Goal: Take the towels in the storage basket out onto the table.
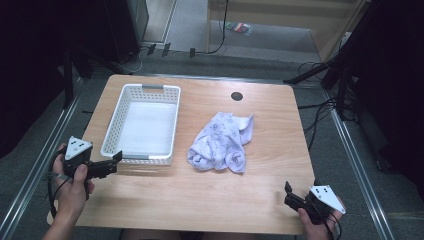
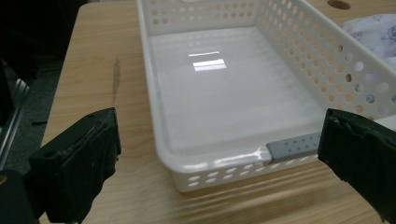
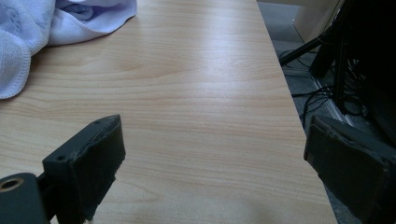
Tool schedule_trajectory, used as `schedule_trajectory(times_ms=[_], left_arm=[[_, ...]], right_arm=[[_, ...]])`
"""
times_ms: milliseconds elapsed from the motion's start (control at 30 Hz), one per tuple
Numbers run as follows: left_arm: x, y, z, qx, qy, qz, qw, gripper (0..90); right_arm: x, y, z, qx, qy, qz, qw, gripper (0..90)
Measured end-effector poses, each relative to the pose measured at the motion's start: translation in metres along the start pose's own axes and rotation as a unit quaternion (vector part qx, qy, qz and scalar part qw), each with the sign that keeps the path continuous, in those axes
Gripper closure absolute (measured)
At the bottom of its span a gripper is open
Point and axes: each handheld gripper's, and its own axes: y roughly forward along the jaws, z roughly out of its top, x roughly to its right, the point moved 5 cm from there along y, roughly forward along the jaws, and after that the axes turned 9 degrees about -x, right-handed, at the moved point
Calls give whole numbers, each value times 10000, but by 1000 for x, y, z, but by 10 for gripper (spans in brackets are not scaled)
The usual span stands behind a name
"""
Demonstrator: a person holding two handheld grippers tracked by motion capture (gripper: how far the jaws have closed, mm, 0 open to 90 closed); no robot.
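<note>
In the high view, a white basket [image 1: 141,123] and a crumpled lilac cloth [image 1: 221,142] are seen apart on the tabletop [image 1: 200,190]; the left tongs [image 1: 118,161] are held beside the basket's near end, the right tongs [image 1: 289,195] at the near right corner. In the left gripper view, the jaws are spread wide, nothing grasped. In the right gripper view, the jaws likewise stand released over bare wood.

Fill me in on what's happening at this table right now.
A person sits at a wooden table with a pair of tongs in each hand, and neither holds anything. The left tongs are open, right by the near end of an empty white basket. The right tongs are open too, over bare wood near the table's near right corner. A crumpled pale purple cloth lies beside the basket, untouched.
</note>
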Motion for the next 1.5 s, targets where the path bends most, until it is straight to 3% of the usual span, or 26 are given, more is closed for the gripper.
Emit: schedule_trajectory(times_ms=[233,567,767,1067,1233,1367,1500], left_arm=[[-23,-12,-24,227,-135,129,9996,2],[-47,-10,-57,252,-295,252,9989,2],[-52,-1,-71,80,-373,120,9992,6],[-57,6,-83,176,-543,-74,9983,6],[-57,13,-84,95,-528,-32,9986,6],[-55,16,-85,-76,-402,3,9992,6],[-54,19,-85,-243,-402,7,9989,6]], right_arm=[[0,0,0,-6,5,-5,10000,53],[0,0,0,-26,24,-7,10000,53],[0,1,0,-34,31,-5,10000,53],[0,0,0,-32,32,4,10000,53],[0,0,0,-25,7,5,10000,53],[0,0,0,-19,15,8,10000,53],[0,0,0,-20,15,7,10000,53]])
